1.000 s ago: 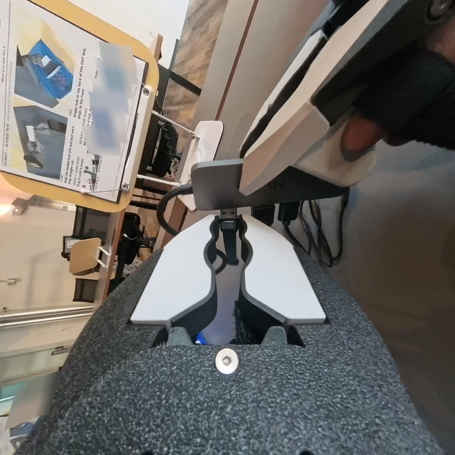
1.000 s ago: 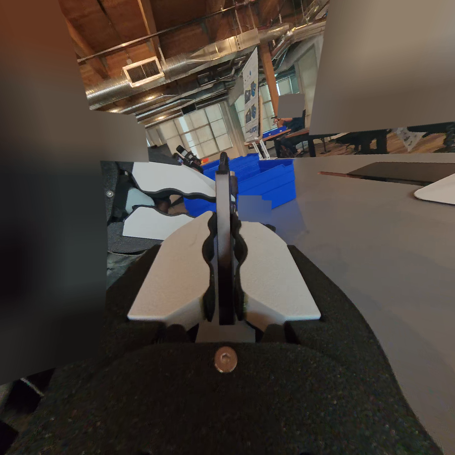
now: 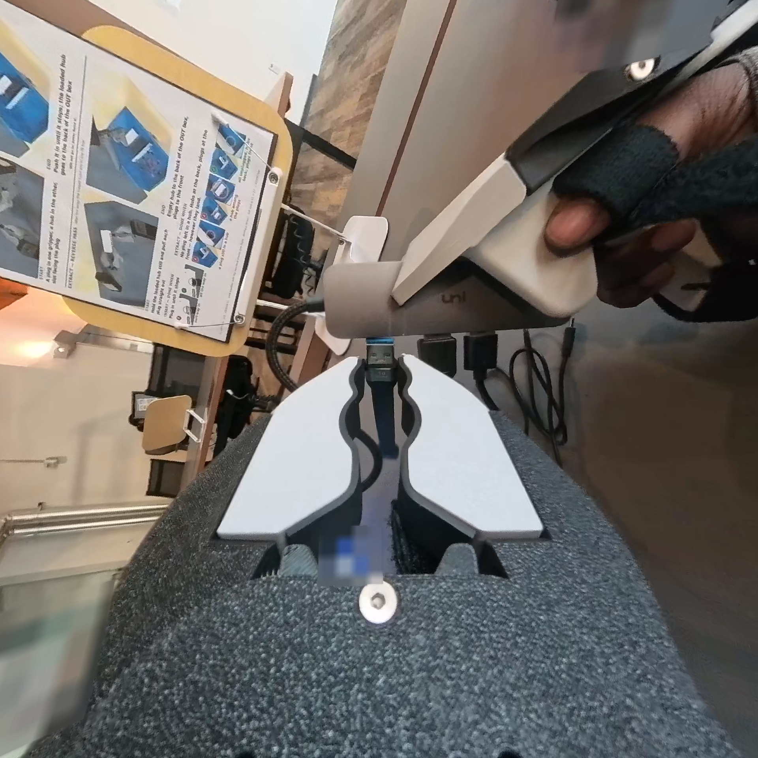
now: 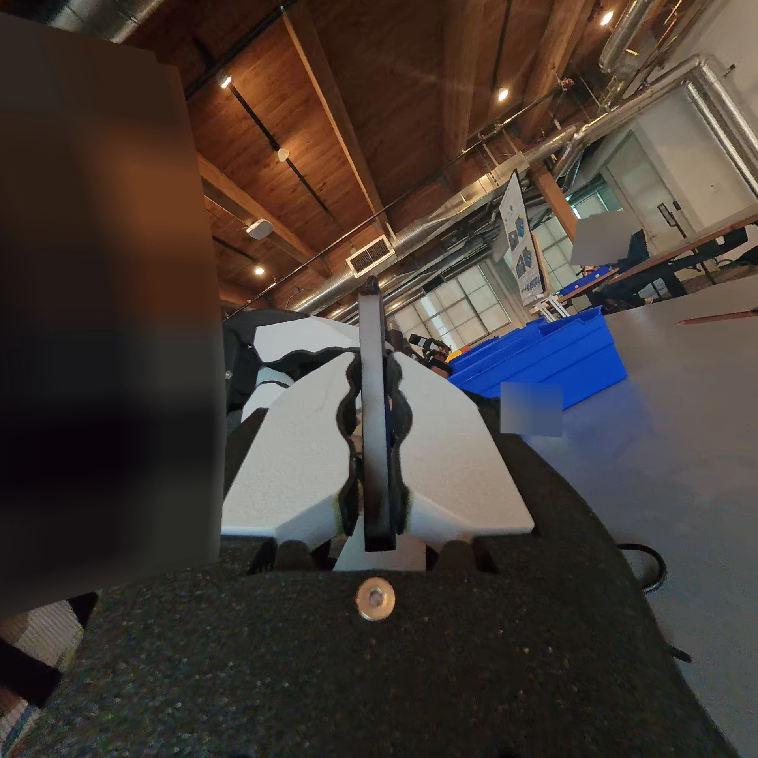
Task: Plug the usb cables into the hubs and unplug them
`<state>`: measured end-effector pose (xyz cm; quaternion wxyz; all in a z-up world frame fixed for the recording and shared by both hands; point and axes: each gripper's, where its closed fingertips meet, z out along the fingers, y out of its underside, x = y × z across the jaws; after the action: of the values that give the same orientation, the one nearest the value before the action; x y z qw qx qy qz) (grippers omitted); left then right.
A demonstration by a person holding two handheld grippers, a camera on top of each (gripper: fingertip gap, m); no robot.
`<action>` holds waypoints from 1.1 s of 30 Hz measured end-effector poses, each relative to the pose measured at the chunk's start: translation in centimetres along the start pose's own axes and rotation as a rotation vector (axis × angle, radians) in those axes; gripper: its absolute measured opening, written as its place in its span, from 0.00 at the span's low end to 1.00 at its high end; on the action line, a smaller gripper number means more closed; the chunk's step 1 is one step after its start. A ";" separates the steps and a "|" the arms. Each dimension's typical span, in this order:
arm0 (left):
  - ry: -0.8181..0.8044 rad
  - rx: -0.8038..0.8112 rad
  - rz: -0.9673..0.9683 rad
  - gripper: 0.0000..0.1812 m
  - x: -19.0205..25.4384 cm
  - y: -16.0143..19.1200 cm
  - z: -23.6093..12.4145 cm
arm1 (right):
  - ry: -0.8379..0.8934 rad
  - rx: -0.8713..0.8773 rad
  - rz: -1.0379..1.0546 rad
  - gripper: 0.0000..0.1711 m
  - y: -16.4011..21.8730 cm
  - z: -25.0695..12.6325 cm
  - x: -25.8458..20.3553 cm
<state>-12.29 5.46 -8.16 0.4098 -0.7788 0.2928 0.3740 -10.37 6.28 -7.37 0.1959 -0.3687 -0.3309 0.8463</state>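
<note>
In the left wrist view my left gripper [image 3: 379,360] is shut on a dark USB plug [image 3: 380,356]. The plug's metal end stands at the mouth of a port in the grey hub [image 3: 430,305], with most of the metal showing and a blue strip at its tip. Two black plugs [image 3: 437,350] sit in neighbouring ports. A braided cable [image 3: 283,340] leaves the hub's left end. My right gripper [image 4: 372,357] is shut on the hub [image 4: 373,410], seen edge-on as a dark slab. Its white finger [image 3: 484,221] clamps the hub from above.
A gloved hand [image 3: 656,197] holds the right gripper. Thin black cables [image 3: 537,389] hang from the plugged-in plugs. An instruction poster on a yellow board [image 3: 135,176] stands behind. Blue bins [image 4: 545,361] sit on the grey table [image 4: 676,471]. The left gripper's fingers [image 4: 303,340] show behind the hub. The tips of both grippers are at nearly the same place.
Both grippers have tilted with the hub and plug; the right view now points more toward the ceiling. Slightly more of the plug's metal end shows, with a blue strip at its tip.
</note>
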 end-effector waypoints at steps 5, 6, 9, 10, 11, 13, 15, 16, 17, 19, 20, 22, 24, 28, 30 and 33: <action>-0.017 -0.007 -0.012 0.08 -0.7 0.7 0.0 | -0.038 0.033 0.029 0.06 -0.4 0.1 -0.6; -0.012 -0.002 -0.016 0.08 -0.7 0.6 -0.1 | -0.039 0.033 0.030 0.06 -0.5 0.1 -0.7; -0.009 0.023 -0.012 0.08 -0.5 0.0 -0.4 | -0.015 0.023 -0.009 0.06 -0.5 0.0 -0.6; -0.001 0.025 -0.012 0.08 -0.4 -0.1 -0.5 | 0.002 0.010 -0.037 0.06 -0.5 0.0 -0.5; 0.005 0.022 -0.014 0.08 -0.3 -0.1 -0.4 | 0.022 -0.005 -0.068 0.06 -0.4 0.1 -0.5; 0.015 0.009 -0.022 0.08 -0.2 0.3 0.0 | 0.064 -0.035 -0.126 0.06 -0.2 0.2 -0.3; 0.028 0.003 -0.020 0.08 0.0 0.4 0.1 | 0.103 -0.061 -0.169 0.06 0.1 0.4 -0.1; 0.034 -0.008 -0.018 0.08 0.1 0.6 0.2 | 0.122 -0.074 -0.196 0.06 0.2 0.4 -0.1; 0.038 -0.021 -0.012 0.08 0.2 0.8 0.3 | 0.144 -0.087 -0.224 0.06 0.3 0.5 0.0; 0.051 -0.049 0.005 0.08 0.3 1.2 0.4 | 0.201 -0.116 -0.296 0.06 0.5 0.8 0.2; 0.056 -0.055 0.000 0.08 0.4 1.3 0.5 | 0.226 -0.123 -0.341 0.06 0.5 0.9 0.2; 0.066 -0.047 -0.029 0.08 0.2 1.4 0.5 | 0.267 -0.121 -0.412 0.06 0.4 1.2 0.0; 0.089 -0.026 -0.079 0.08 0.0 1.3 0.5 | 0.305 -0.113 -0.445 0.06 0.2 1.4 0.1; 0.121 -0.010 -0.188 0.08 0.0 1.5 0.9 | 0.403 -0.137 -0.582 0.06 0.5 1.8 0.3; 0.115 -0.001 -0.224 0.08 0.1 1.7 1.1 | 0.428 -0.142 -0.622 0.06 0.6 1.8 0.5; 0.104 0.041 -0.299 0.08 0.3 1.4 1.2 | 0.439 -0.125 -0.618 0.06 0.4 1.6 0.5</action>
<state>-13.64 5.73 -9.47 0.4609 -0.8234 0.2021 0.2622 -11.99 5.61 -7.08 0.4852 -0.4353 -0.4275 0.6264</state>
